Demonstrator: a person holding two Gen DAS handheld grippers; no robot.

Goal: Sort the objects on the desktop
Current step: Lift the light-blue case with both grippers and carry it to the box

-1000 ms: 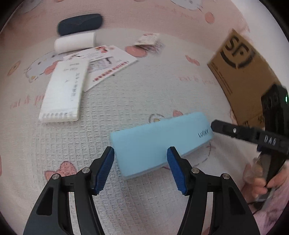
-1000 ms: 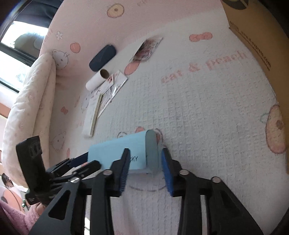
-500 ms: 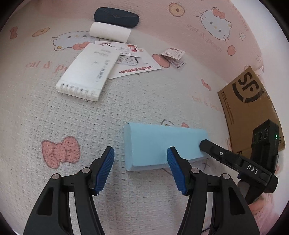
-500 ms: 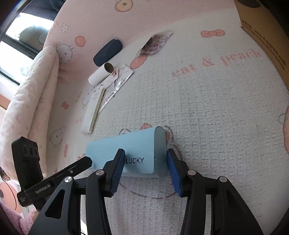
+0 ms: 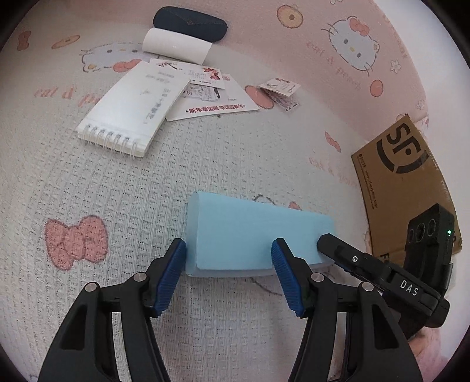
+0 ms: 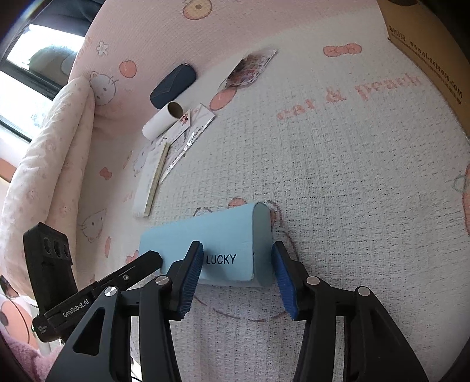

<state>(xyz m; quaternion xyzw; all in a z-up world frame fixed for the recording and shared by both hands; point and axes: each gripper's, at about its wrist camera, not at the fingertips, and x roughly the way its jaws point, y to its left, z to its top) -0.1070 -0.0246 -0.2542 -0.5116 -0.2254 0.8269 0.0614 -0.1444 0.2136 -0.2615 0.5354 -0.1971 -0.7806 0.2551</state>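
Surface: I see a white waffle-weave blanket (image 5: 205, 164) with pink cartoon prints.
Case: a light blue case (image 5: 255, 235) marked LUCKY lies flat on the blanket, near both claws.
Left claw: my left claw (image 5: 229, 274) is released – its blue pads straddle the case's left end, one pad just off the end face, the other over the top, neither pressing.
Right claw: my right claw (image 6: 238, 279) has just been widening; the LUCKY end sits between its pads, which are not squeezing it.
Far pile: a spiral notepad (image 5: 132, 108), leaflets (image 5: 217, 100), a white roll (image 5: 176, 45) and a dark glasses case (image 5: 191, 20) sit well apart from the blue case.
Packet: a small printed packet (image 5: 279, 91) lies beside the leaflets.
Box: a brown cardboard box (image 5: 405, 182) stands at the right edge.
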